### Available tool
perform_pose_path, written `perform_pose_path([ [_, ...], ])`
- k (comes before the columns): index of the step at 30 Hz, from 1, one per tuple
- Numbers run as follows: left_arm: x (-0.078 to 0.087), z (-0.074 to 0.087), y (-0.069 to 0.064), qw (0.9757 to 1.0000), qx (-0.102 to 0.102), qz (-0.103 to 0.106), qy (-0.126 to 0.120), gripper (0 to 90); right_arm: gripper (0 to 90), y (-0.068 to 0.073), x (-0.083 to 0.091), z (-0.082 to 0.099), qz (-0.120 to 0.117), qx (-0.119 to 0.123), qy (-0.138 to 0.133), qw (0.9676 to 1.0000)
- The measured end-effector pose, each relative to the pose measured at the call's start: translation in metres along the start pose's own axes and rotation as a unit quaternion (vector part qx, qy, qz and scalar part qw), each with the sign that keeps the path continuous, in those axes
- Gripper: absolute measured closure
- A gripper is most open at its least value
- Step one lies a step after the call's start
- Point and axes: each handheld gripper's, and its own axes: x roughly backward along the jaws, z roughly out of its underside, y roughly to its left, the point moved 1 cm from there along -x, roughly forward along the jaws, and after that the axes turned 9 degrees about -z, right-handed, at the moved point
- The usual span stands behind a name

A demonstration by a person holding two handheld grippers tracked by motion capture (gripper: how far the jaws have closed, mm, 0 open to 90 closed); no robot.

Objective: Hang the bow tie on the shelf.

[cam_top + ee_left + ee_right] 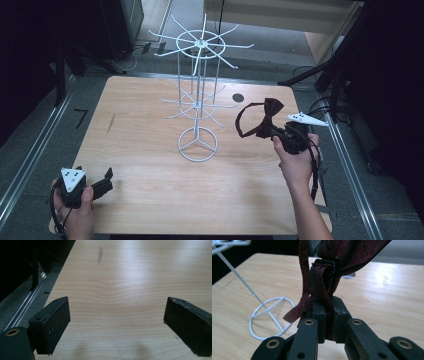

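A dark red bow tie (263, 117) with its neck strap looped out to the left hangs above the table's right side, and my right gripper (276, 134) is shut on it. In the right gripper view the jaws pinch the bow tie's (324, 277) strap and knot at the right gripper (329, 315). A white wire rack (198, 100) with two tiers of spoke hooks stands mid-table on a ring base (265, 317), left of the tie. My left gripper (106, 181) rests low at the table's front left, open, with bare wood between its pads (53, 326).
The wooden table (150, 195) has a dark round hole (238, 97) near its far right and a dark streak (110, 123) at the left. Metal rails (30, 155) run along both sides of the table. Cables lie on the floor beyond the far edge.
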Motion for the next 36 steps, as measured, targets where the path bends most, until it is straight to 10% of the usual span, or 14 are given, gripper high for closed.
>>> perform_pose_path([
  [36,-0.001,0.0,-0.001,1.0,-0.004,0.0,0.004,7.5,84.8,0.068,-0.037,-0.008,-0.012,0.043,-0.022,0.9988],
])
